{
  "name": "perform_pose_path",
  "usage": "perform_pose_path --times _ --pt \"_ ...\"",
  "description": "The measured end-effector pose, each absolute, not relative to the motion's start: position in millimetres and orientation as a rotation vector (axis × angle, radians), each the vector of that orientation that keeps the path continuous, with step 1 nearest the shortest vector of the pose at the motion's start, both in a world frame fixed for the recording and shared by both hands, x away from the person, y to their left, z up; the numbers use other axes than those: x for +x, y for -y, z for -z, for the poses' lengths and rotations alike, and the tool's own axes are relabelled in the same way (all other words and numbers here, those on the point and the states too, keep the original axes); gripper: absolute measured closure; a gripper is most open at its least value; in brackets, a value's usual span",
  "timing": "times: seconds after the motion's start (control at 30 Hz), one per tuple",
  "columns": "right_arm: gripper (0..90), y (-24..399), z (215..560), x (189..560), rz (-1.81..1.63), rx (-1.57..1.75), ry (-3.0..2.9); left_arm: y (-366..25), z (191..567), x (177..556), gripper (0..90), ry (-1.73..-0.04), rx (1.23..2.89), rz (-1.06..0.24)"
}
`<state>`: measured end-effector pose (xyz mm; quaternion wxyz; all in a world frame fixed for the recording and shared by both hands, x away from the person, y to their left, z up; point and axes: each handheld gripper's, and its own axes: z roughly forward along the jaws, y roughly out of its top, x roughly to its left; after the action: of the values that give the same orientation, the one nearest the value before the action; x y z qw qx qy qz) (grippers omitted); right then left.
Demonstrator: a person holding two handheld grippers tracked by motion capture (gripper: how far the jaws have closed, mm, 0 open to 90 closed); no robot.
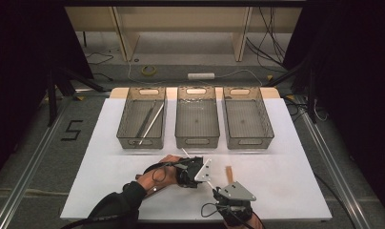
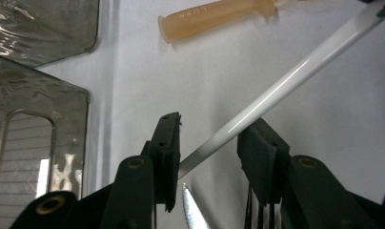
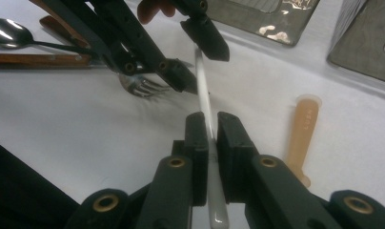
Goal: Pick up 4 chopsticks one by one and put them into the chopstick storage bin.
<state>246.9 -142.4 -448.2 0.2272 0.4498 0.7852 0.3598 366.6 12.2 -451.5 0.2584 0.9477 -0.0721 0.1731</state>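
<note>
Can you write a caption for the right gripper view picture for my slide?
Right hand-held gripper clamps a white chopstick while the left hand-held gripper straddles it.

A white chopstick (image 3: 204, 95) is running between black jaws; beside them, a translucent amber handle (image 3: 301, 133) is lying.

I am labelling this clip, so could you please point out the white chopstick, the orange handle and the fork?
white chopstick (image 3: 203, 88), right gripper view, on its bare shaft between the two grippers.
orange handle (image 2: 214, 19), left gripper view, mid-length on its translucent body.
fork (image 3: 142, 87), right gripper view, on its tines.
</note>
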Motion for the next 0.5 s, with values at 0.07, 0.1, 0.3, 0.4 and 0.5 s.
perform_pose_path --times 0.07,0.1,0.3,0.4,0.5 --pt "83.3 143.9 446.7 247.5 -1.001 1.234 -2.159 -11.1 449.1 365.9 62.5 0.216 2.572 -0.486" --pt "83.1 144.5 446.1 247.8 -1.004 1.231 -2.16 -10.5 448.2 365.1 63.2 0.222 2.573 -0.489" --pt "79.7 152.3 440.9 252.5 -1.027 1.224 -2.144 -9.4 438.3 360.6 71.0 0.314 2.614 -0.513" --pt "76.8 157.2 436.3 257.2 -1.031 1.22 -2.136 -8.6 434.7 358.7 76.2 0.365 2.625 -0.503" --pt "69.3 163.1 428.1 264.7 -1.065 1.234 -2.112 -5.7 431.7 358.1 82.9 0.359 2.629 -0.49"
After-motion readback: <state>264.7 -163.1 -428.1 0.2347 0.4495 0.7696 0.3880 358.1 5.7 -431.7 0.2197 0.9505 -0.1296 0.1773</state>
